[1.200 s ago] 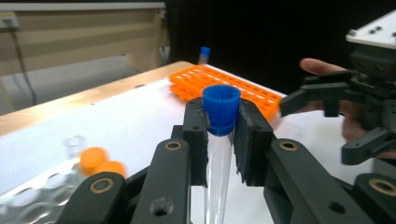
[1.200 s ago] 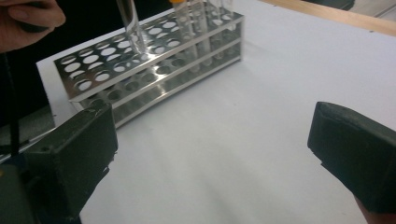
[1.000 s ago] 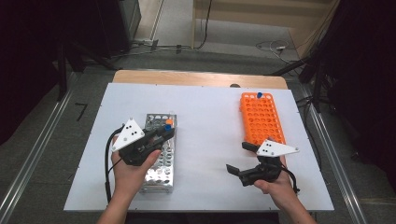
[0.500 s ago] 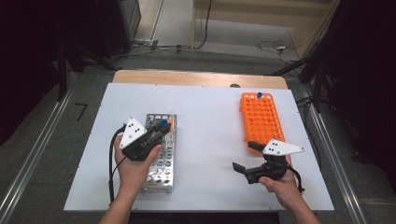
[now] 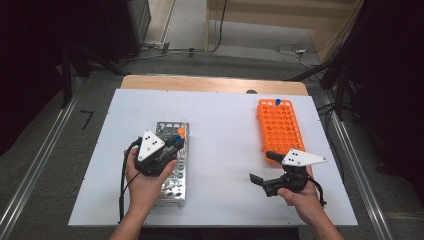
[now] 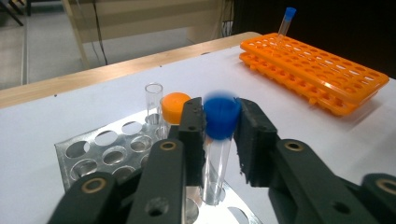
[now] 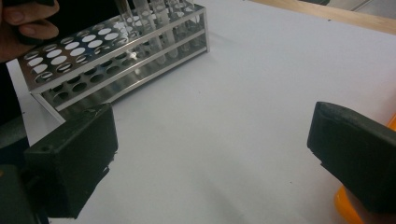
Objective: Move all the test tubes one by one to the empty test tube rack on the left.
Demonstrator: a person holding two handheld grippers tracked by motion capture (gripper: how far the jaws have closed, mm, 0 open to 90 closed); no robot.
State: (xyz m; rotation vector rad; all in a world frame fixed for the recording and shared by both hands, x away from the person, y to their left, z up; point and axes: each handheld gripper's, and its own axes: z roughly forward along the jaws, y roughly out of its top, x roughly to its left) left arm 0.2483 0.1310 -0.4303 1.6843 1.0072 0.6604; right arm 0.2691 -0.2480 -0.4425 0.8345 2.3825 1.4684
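— Blue-capped tube (image 6: 218,140), where is it right now?

— Standing in the metal rack (image 5: 171,162) near the table's (image 5: 225,135) left front part, at the rack's far end, just beside an orange-capped tube (image 6: 173,108). The left gripper (image 6: 219,133) has its jaws around the blue cap; they have just been opening a little, and a thin gap shows on one side, so I judge it loosened, not clamped.

— And the other hand?

— The right gripper (image 5: 267,170) hovers wide apart, holding nothing, near the orange rack (image 5: 280,131) along the table's right edge, where another blue-capped tube (image 5: 277,102) stands at the far end.

— So which step?

— Probably taking hold of the tube, or letting it go. Next calls for a firm squeeze on the cap and a straight lift.
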